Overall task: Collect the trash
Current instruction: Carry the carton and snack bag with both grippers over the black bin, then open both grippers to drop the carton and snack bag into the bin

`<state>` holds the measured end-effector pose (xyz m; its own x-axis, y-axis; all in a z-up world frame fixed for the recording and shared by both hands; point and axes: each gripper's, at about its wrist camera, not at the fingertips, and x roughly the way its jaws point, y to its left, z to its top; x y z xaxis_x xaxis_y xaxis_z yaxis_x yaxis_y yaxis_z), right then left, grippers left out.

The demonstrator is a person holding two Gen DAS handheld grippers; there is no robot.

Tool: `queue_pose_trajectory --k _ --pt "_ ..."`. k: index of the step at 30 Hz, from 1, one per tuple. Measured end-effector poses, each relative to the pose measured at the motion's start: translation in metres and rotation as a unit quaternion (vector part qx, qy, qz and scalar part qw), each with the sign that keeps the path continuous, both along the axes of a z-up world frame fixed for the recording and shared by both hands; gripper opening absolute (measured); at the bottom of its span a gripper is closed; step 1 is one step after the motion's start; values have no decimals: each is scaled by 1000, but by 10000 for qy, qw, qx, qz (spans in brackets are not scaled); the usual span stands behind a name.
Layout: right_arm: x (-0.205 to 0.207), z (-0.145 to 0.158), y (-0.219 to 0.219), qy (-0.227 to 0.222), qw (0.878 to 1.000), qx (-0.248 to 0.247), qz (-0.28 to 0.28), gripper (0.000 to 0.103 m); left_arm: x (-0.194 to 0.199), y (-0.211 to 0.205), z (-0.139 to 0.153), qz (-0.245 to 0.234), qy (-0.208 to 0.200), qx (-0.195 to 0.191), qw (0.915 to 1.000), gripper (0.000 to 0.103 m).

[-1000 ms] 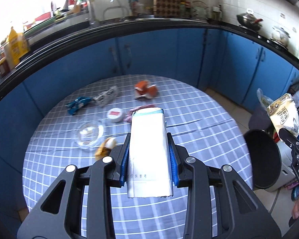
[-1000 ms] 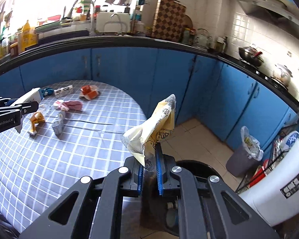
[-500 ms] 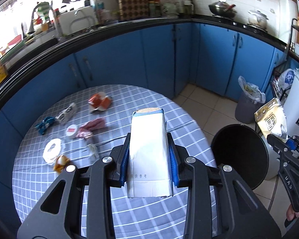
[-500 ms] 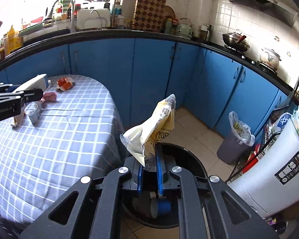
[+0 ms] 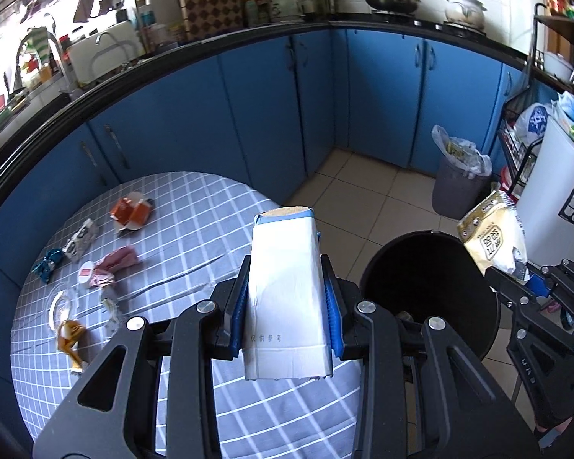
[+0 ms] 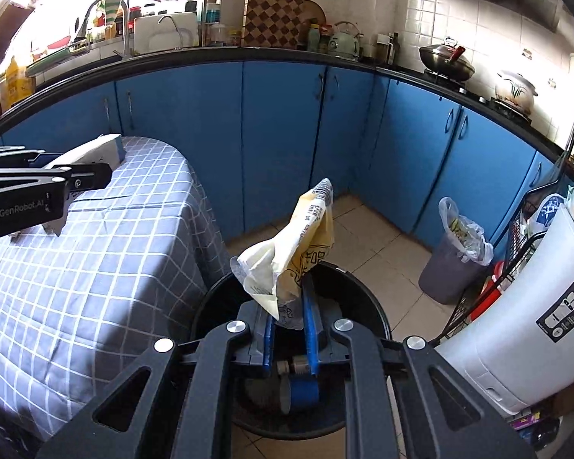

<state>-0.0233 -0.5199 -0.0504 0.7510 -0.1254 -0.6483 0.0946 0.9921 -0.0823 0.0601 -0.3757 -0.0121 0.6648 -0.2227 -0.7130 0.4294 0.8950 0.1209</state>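
Two grippers, each with a piece of trash, at the black bin beside the table.

The left gripper [image 5: 287, 298] has its blue pads clamped on the sides of a white carton [image 5: 285, 287], held over the edge of the round table [image 5: 195, 229] with its grey checked cloth. The right gripper [image 6: 289, 306] is above the open black bin [image 6: 367, 306] on the tiled floor, with a crumpled yellow snack bag [image 6: 298, 244] standing up between its fingers; its jaws are opening, the bag not yet dropped. More scraps lie on the cloth: an orange wrapper [image 5: 130, 212], a pink wrapper [image 5: 114, 264] and a small white lid [image 5: 85, 272].
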Motion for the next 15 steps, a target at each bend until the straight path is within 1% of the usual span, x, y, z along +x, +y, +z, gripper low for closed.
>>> queue_pose_trajectory --k 6,8,9,10,11,12,13,14,15 --pt "-2 -5 -8 -43 10000 30 -29 15 1 -20 -3 -153 33 29 9999 34" --pt "-3 -7 -11 -41 10000 58 -32 15 0 -29 -4 -218 52 43 9997 36" --pt "-3 -8 -12 -42 10000 48 -46 17 0 -32 -4 -250 64 50 9997 36" --pt "-4 -9 -13 -54 10000 27 -65 22 -1 -37 -4 -294 68 55 9995 37" --pt "-3 -10 -13 -57 10000 18 -72 25 -1 -41 -4 -331 64 63 9994 37" --pt "-4 -11 -15 -61 9999 9 -92 25 -2 -44 -5 -362 50 73 9993 38" --pt "-5 -12 -17 -60 9999 22 -126 28 -3 -49 -5 -379 29 94 9992 48" --pt "-5 -13 -19 -59 9999 41 -155 38 -4 -51 -5 -386 26 83 9992 60" --pt "-6 -14 -20 -71 9998 55 -191 47 -4 -52 -4 -391 12 33 9992 84"
